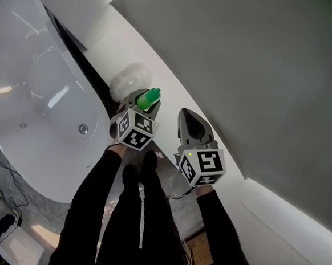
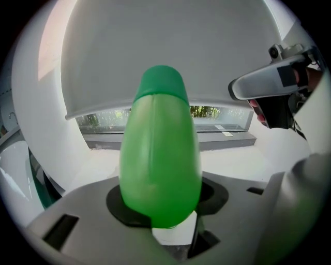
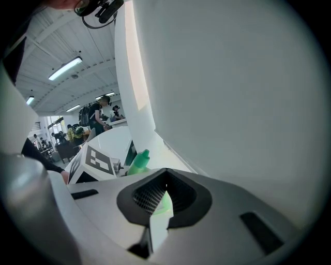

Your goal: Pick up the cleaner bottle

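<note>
The green cleaner bottle (image 2: 160, 155) stands upright on the white ledge (image 1: 174, 95), its cap (image 1: 148, 98) poking up above my left gripper (image 1: 138, 103). In the left gripper view the bottle sits in the round black hollow between the two jaws, with dark pad showing on either side of it. I cannot see the pads pressing on it. My right gripper (image 1: 186, 114) hovers over the ledge just right of the left one. Its jaws stand a narrow slit apart with nothing between them. The bottle (image 3: 138, 161) shows to its left.
A white bathtub (image 1: 37, 90) with a drain (image 1: 83, 129) lies to the left of the ledge. A white fluffy puff (image 1: 131, 78) rests on the ledge just behind the bottle. A grey wall (image 1: 262, 68) rises along the ledge's right. The person's dark legs (image 1: 130, 223) stand below.
</note>
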The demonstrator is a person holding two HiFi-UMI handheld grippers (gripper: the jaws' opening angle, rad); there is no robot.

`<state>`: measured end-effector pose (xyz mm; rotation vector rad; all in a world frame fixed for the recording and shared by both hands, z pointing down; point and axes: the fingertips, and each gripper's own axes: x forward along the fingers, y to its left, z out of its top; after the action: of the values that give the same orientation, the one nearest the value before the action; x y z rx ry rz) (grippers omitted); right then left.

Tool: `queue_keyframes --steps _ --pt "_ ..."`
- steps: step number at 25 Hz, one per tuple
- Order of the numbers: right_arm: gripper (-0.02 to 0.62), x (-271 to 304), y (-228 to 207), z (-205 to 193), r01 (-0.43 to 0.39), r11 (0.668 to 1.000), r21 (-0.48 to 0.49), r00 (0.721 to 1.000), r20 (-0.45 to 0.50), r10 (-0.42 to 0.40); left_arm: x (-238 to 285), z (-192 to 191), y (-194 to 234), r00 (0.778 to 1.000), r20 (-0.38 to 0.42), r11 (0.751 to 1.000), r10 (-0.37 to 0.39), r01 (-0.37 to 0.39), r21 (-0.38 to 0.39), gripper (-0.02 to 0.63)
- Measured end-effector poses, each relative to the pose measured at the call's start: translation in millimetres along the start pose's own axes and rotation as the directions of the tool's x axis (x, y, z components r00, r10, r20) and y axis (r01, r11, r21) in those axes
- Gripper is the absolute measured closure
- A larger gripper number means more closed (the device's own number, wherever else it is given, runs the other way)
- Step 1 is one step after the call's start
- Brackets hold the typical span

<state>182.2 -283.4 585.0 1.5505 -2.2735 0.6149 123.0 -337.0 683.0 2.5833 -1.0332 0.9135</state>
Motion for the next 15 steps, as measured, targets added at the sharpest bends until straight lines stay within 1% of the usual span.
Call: queue_keyframes --steps 6,12,15 --pt "0.595 9 5 3 -0.021 1.000 -0.013 1.000 -0.001 0.021 0 0 0 1.000 0.004 1.000 -0.001 0.001 -0.017 0.410" --pt "0.595 15 11 12 -0.031 0.999 -0.023 0.999 0.008 0.031 -2 2 0 1.000 0.009 1.000 -0.002 0.002 -0.005 0.413" --pt "0.595 15 13 15 -0.034 0.999 -0.028 0.999 0.011 0.034 -7 4 1 1.000 0.019 1.000 0.007 -0.006 -0.011 0.414"
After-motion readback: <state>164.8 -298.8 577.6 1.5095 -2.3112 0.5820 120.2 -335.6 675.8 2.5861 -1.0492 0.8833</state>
